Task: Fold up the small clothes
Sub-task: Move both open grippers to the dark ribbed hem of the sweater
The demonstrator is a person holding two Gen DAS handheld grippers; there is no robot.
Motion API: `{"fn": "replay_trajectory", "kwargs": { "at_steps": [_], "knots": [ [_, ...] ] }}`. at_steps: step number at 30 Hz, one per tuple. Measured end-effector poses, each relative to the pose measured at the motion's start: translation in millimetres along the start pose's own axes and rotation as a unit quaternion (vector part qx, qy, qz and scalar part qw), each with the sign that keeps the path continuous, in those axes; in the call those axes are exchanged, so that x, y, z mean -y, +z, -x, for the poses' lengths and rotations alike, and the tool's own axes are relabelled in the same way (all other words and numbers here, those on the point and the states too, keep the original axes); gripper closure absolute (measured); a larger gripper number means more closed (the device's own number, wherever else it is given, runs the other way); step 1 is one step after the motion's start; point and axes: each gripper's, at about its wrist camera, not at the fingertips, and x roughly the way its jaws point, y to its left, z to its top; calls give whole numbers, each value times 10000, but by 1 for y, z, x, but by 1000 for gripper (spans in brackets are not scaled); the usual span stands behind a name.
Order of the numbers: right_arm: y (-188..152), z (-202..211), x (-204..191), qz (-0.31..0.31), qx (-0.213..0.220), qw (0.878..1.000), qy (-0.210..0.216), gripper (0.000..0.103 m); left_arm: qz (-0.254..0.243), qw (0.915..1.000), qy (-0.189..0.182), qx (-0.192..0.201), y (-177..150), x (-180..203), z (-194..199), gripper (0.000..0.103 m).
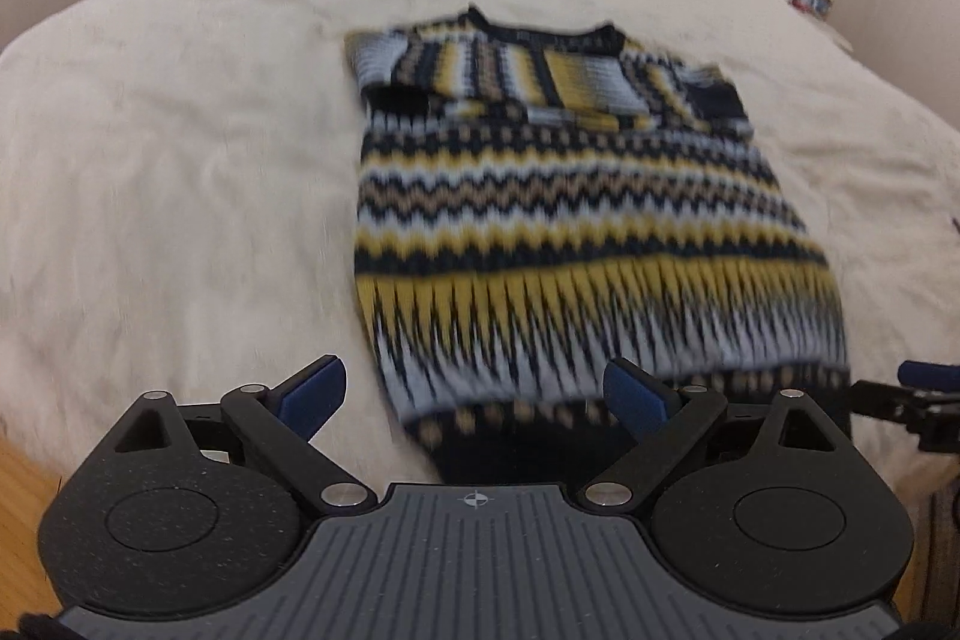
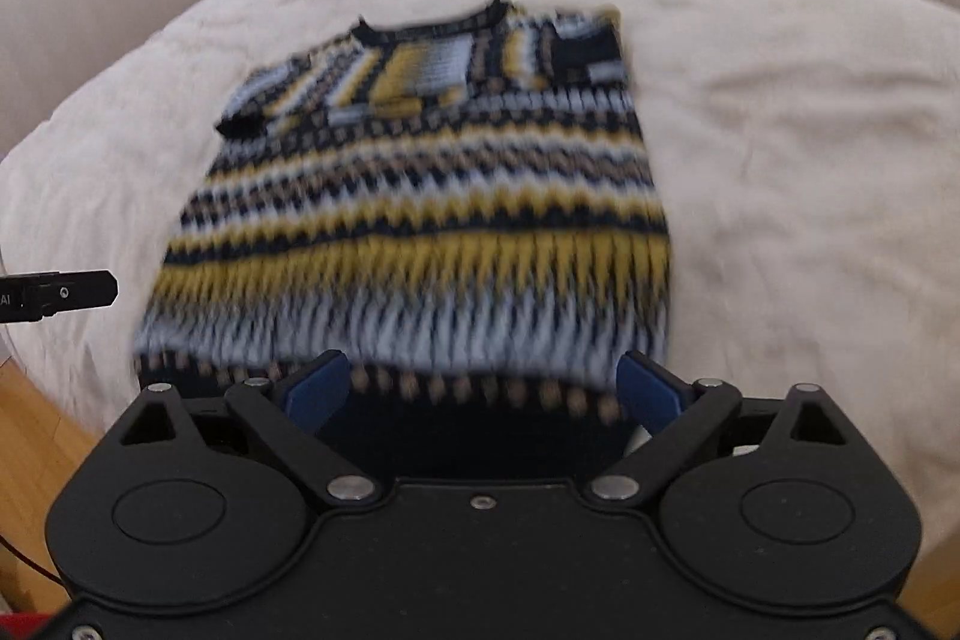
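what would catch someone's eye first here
The patterned sweater in yellow, navy and white, spread on the cream bedspread with both sleeves folded across its chest. Next, the open left hand-held gripper and right hand-held gripper at its dark hem.

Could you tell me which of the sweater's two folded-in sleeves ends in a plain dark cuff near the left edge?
The left sleeve: its dark cuff sits at the sweater's left edge; the right sleeve's doesn't.

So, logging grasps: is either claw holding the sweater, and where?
Neither. The left claw and right claw are open at the sweater hem.
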Motion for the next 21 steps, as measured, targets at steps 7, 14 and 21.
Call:
{"fn": "replay_trajectory", "kwargs": {
  "at_steps": [7,14,21],
  "knots": [
    [-25,-12,23,-203,-418,9987,200,10,-181,9992,71,-337,-31,5,-16,13],
    [-31,-19,37,-339,-549,9976,260,12,86,9983,169,-549,-43,-3,-30,14],
    [-27,-29,48,-439,-646,9960,430,12,258,9976,-47,-646,-39,-4,-47,24]
  ]
}}
